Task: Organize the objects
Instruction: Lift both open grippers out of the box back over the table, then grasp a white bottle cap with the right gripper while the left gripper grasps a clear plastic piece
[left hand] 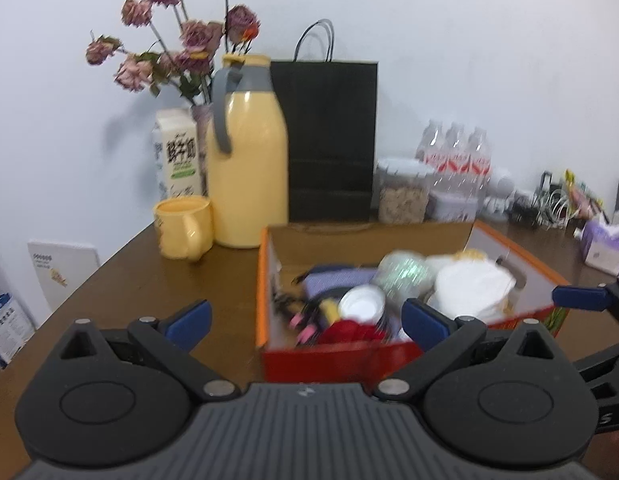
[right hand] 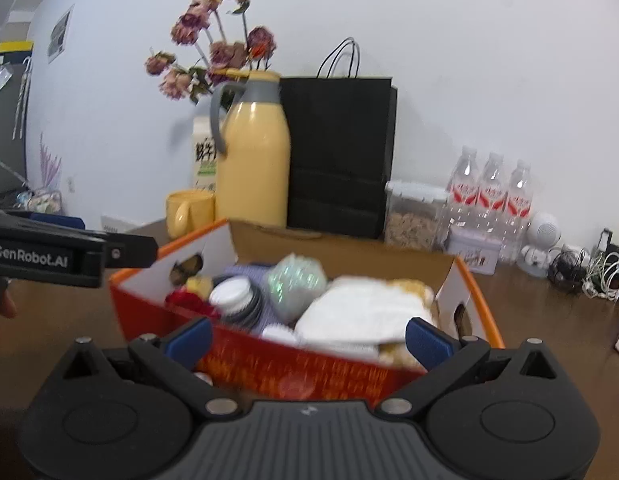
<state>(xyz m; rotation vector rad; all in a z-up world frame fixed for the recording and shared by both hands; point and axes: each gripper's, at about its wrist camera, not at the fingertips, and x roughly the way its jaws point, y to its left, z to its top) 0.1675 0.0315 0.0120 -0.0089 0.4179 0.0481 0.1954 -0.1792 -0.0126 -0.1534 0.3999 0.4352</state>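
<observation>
An orange-rimmed cardboard box (left hand: pixel 265 280) (right hand: pixel 481 300) sits on the brown table, filled with a white cloth (left hand: pixel 473 284) (right hand: pixel 361 316), a glittery ball (left hand: pixel 405 272) (right hand: pixel 297 280), a white-lidded jar (left hand: pixel 361 304) (right hand: pixel 233 294), something red (left hand: pixel 349 330) (right hand: pixel 189 300) and a purple item. My left gripper (left hand: pixel 307 320) is open just in front of the box's near wall, with nothing between its blue fingertips. My right gripper (right hand: pixel 307 338) is open too, at the box's near right side. Each gripper shows in the other's view, at the edge.
Behind the box stand a yellow thermos jug (left hand: pixel 249 160) (right hand: pixel 255 168), a yellow mug (left hand: pixel 183 226) (right hand: pixel 189 210), a milk carton (left hand: pixel 177 156), dried roses (left hand: pixel 177 36), a black paper bag (left hand: pixel 329 140) (right hand: pixel 341 152), a cereal jar (left hand: pixel 403 192), water bottles (right hand: pixel 489 196) and cables (right hand: pixel 597 272).
</observation>
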